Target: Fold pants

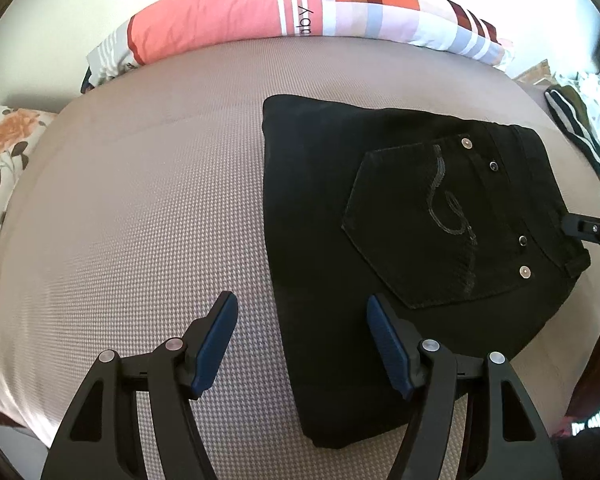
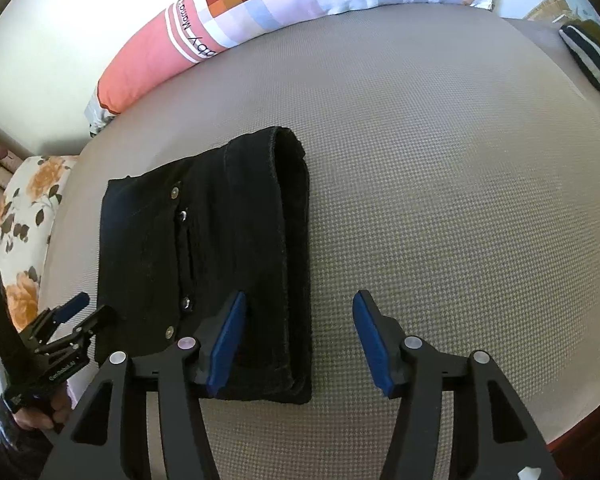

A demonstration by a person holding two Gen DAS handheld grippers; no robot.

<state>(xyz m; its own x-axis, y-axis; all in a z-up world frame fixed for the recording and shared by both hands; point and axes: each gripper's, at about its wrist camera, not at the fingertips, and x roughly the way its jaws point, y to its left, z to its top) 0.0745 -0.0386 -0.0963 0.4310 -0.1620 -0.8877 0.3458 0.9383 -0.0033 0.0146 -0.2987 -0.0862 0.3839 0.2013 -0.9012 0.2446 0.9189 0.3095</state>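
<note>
— Where are the black jeans (image 1: 380, 248) now?

— Folded into a compact bundle on the bed (image 1: 140, 220), back pocket (image 1: 432, 228) facing up, well short of the long patchwork pillow (image 1: 300, 4) at the far edge.

— And the tools?

— The left tool (image 1: 302, 332) hovers over the bundle's near left edge, fingers spread wide, holding nothing. The right tool (image 2: 298, 328) hangs at the bundle's right side, also wide and empty; its left finger (image 2: 228, 344) is above the cloth, the other above bare bed.
</note>
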